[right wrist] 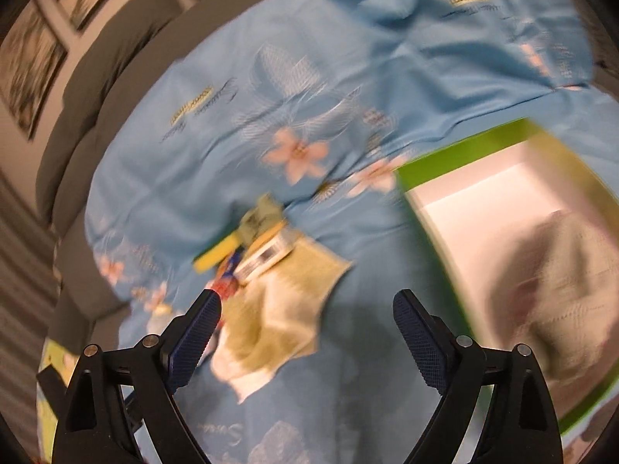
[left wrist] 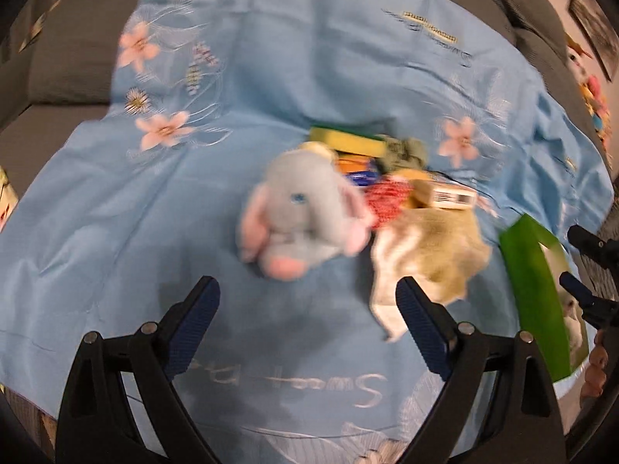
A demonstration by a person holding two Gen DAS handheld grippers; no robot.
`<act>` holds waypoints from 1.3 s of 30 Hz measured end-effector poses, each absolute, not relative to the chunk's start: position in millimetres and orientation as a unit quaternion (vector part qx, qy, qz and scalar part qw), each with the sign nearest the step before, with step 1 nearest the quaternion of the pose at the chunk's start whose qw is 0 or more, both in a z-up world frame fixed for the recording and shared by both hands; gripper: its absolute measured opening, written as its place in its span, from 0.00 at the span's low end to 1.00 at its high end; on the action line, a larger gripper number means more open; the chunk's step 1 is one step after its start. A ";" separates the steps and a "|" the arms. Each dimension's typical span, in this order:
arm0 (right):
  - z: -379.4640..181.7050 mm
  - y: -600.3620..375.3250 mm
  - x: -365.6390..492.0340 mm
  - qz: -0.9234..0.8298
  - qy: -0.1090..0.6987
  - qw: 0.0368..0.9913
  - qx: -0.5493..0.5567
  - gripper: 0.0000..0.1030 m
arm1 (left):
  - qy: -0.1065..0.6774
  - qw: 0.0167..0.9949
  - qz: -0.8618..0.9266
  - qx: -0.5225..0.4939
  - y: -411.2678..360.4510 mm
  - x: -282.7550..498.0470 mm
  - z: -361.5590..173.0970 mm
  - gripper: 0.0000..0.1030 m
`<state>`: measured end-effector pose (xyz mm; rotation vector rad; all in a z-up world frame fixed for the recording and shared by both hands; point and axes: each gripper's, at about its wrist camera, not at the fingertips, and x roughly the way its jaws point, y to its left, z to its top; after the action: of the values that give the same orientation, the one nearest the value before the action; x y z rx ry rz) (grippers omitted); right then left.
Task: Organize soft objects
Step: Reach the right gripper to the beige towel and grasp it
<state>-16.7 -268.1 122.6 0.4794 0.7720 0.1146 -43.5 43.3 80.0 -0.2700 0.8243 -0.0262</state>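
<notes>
Both pictures are blurry. The left gripper (left wrist: 307, 290) has its two fingers (left wrist: 201, 309) spread wide apart, and nothing is between them and nothing touches them. Under it lies a big blue sheet (left wrist: 154, 212) with pink flowers, spread over a grey sofa (left wrist: 65, 62). Just past the fingertips sits a soft toy elephant (left wrist: 300, 212), grey with pink ears and pink feet, lying on the sheet. Right beside it, on the side near the box, is a crumpled yellow and white cloth (left wrist: 425, 255); one finger of the left gripper stands in front of the cloth's edge. Behind the toy and the cloth is a small heap of things: a yellow and green sponge (left wrist: 348, 141), something red and knitted (left wrist: 387, 201), a small white packet (left wrist: 452, 197) and a greyish green soft lump (left wrist: 406, 150). The right gripper (right wrist: 305, 305) is also wide open, holding nothing. Its one finger stands in front of the red thing (right wrist: 226, 288) and near the same cloth (right wrist: 278, 309), but I cannot tell if it touches them. On the other side of that gripper is a green box (right wrist: 445, 162), white inside, with something brownish and soft (right wrist: 553, 282) already lying in it. In the left picture the box (left wrist: 534, 290) shows at the edge, with the right gripper's dark tips (left wrist: 580, 263) over it.
</notes>
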 end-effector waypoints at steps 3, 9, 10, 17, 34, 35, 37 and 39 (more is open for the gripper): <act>108.5 -236.9 -8.7 0.078 0.395 0.890 0.213 0.89 | 0.411 0.899 0.001 -0.148 57.1 -39.2 63.9 0.89; 81.5 -176.3 10.4 0.112 0.426 0.884 0.155 0.89 | 0.428 0.889 0.013 -0.164 73.9 -32.8 53.5 0.89; 76.8 -167.1 15.3 0.113 0.434 0.883 0.142 0.88 | 0.426 0.889 0.014 -0.164 76.2 -32.6 52.9 0.89; 45.4 -135.6 37.5 0.086 0.451 0.887 0.055 0.43 | 0.432 0.885 0.025 -0.172 84.5 -30.6 46.6 0.89; 101.4 -141.7 -17.0 0.170 0.415 0.887 0.108 0.04 | 0.422 0.884 0.041 -0.198 101.0 -33.9 54.4 0.89; 97.0 -142.2 -12.4 0.148 0.428 0.886 0.096 0.04 | 0.422 0.884 0.041 -0.196 100.3 -33.7 54.2 0.89; 84.5 -145.8 -2.6 0.125 0.454 0.877 0.095 0.10 | 0.424 0.884 0.039 -0.195 98.9 -33.7 53.6 0.89; 75.0 -149.5 6.0 0.122 0.470 0.868 0.104 0.24 | 0.425 0.883 0.035 -0.195 97.5 -32.9 53.5 0.89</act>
<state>6.0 -149.5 75.0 0.2173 0.9827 0.2544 -32.9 97.5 53.5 -0.4049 0.8850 0.0732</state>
